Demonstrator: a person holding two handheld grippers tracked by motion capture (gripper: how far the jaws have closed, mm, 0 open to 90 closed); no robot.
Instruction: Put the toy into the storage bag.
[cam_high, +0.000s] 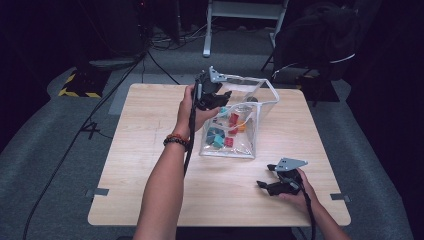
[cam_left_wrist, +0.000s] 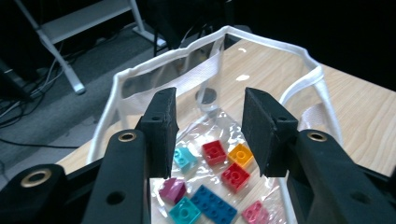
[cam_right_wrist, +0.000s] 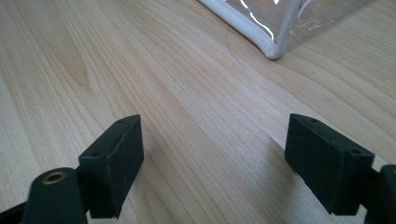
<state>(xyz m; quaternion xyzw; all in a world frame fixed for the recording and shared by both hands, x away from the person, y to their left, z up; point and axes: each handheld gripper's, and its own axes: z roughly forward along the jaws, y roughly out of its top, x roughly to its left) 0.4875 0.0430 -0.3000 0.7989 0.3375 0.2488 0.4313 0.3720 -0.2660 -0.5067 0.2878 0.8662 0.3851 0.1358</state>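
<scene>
The left gripper (cam_high: 216, 98) hovers at the far-left rim of the clear bag (cam_high: 252, 87), jaws partly spread with nothing between them, aimed down through the open mouth. The bricks (cam_left_wrist: 215, 152) lie directly beneath it on the bag's floor, so this hand is much the nearer. The bag stands mid-table, its long axis running near to far. The right gripper (cam_high: 268, 176) rests near-right on the table (cam_high: 150, 170), jaws spread wide and empty.
</scene>
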